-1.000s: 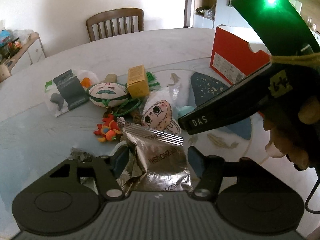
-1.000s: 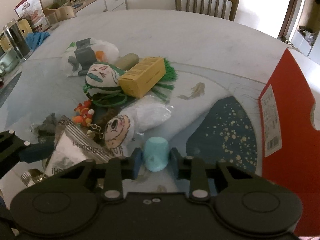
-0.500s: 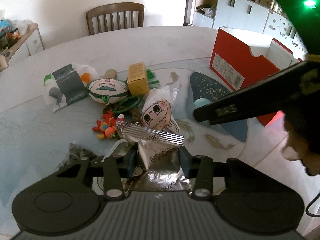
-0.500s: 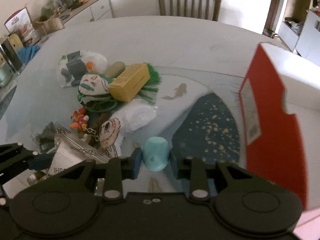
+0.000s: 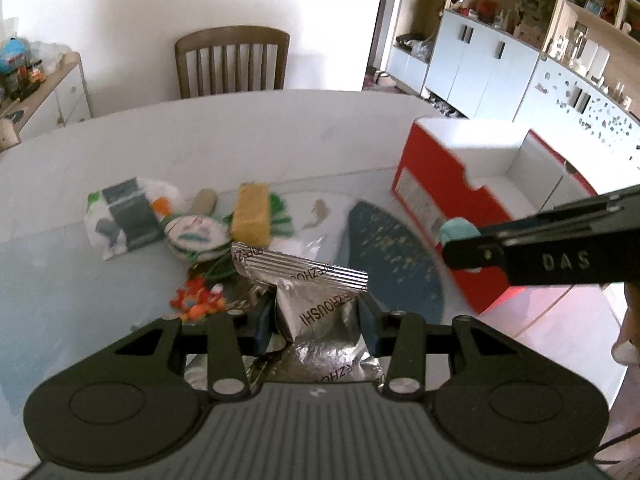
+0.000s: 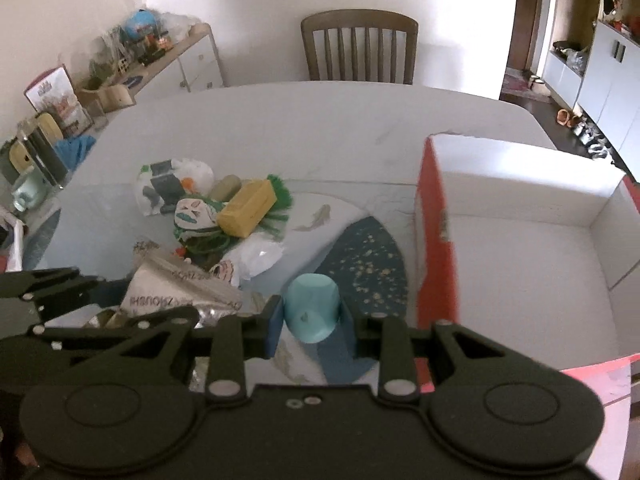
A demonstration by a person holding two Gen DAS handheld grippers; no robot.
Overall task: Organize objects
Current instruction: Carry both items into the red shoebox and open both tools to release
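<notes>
My left gripper [image 5: 316, 322] is shut on a silver foil snack packet [image 5: 316, 308], lifted off the table. My right gripper [image 6: 310, 316] is shut on a small light-blue cup-shaped object [image 6: 310, 308], held above the table beside the red box [image 6: 434, 232]. In the left wrist view the right gripper [image 5: 460, 240] reaches in from the right, its blue object [image 5: 456, 230] in front of the red box [image 5: 436, 200]. The box stands open with a white, bare inside [image 6: 520, 248]. The left gripper [image 6: 60, 292] and its packet [image 6: 176, 292] show at the lower left of the right wrist view.
A pile stays on the table [image 5: 240, 128]: a yellow box [image 5: 250, 216], a round face pouch [image 5: 194, 236], a white bag [image 5: 124, 212], green cord and an orange toy [image 5: 198, 300]. A wooden chair [image 6: 360, 48] stands at the far edge, a sideboard [image 6: 176, 64] at the left.
The left jaws closed on the foil packet and lifted it. The right gripper rose with the blue object and moved right toward the red box. Both views now look from higher up.
</notes>
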